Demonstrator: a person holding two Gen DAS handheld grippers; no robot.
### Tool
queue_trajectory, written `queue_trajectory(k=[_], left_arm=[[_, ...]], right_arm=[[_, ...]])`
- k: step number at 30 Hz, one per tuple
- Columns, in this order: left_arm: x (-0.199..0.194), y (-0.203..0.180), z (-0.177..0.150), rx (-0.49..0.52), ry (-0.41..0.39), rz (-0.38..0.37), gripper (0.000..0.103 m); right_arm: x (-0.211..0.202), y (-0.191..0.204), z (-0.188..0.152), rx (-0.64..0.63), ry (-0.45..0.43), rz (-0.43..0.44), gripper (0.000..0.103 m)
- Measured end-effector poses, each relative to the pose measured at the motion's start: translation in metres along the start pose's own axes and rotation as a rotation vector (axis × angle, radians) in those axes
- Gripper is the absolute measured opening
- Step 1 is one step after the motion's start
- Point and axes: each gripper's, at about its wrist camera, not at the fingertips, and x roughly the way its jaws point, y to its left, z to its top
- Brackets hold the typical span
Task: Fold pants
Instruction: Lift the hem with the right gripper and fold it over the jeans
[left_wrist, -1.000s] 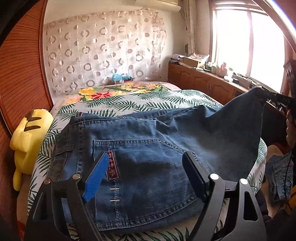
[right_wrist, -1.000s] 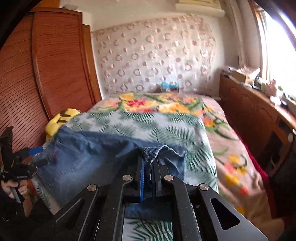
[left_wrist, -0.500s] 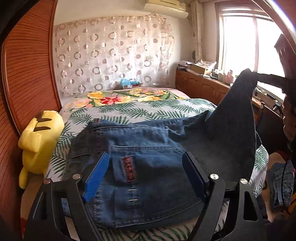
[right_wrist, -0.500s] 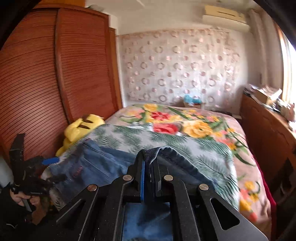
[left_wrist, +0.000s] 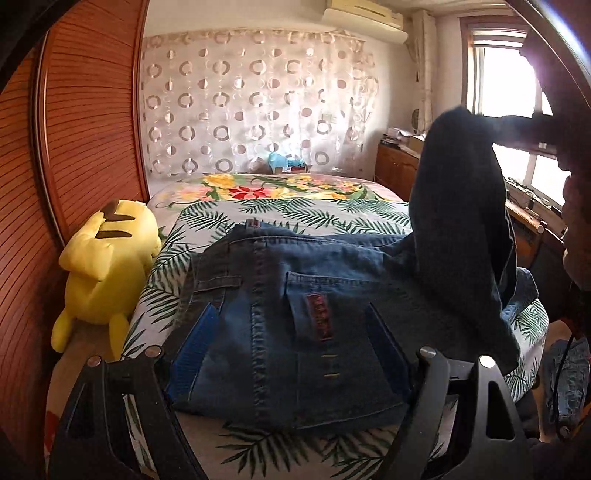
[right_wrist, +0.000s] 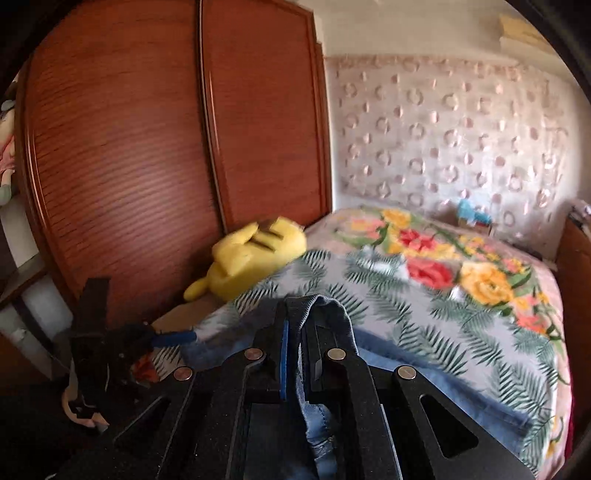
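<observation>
Pants (left_wrist: 295, 314) on leaf-print bedspread (left_wrist: 280, 214) — left gripper (left_wrist: 291, 354) fingers spread; right gripper (right_wrist: 295, 354) fingers pinching denim.

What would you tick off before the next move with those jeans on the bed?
1. Right gripper clamped on the jeans fabric: ok, denim is pinched between shut fingers.
2. Left gripper free to pin or grab: ok, open over the back pocket, holding nothing.
3. Lifted leg end clear of the bed: ok, it hangs raised at the right.
4. Waist part lying flat: not ok, the denim is rumpled near the raised leg.
5. Yellow plush toy out of the way: ok, beside the jeans, apart.
6. Leg seams aligned: cannot tell.
</observation>
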Motion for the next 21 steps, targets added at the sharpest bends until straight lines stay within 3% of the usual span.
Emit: queue_trajectory(k=[3, 7, 12, 15, 21], left_arm=[[0.001, 0.002, -0.002, -0.005, 0.002, -0.003, 0.082], [0.005, 0.0, -0.002, -0.007, 0.008, -0.006, 0.082], [0.005, -0.004, -0.002, -0.007, 0.009, -0.021, 0.082], [0.006, -0.005, -0.002, 0.003, 0.011, -0.021, 0.082], [0.015, 0.001, -0.001, 0.022, 0.022, -0.039, 0.082]], right_arm=[[0.006, -0.013, -0.002, 0.003, 0.025, -0.026, 0.014], [0.014, 0.003, 0.011, -0.006, 0.081, -0.01, 0.047], [-0.008, 0.011, 0.01, 0.017, 0.122, -0.002, 0.049], [-0.021, 0.011, 0.008, 0.021, 0.104, -0.045, 0.05], [-0.012, -0.004, -0.02, 0.103, 0.177, -0.142, 0.05]])
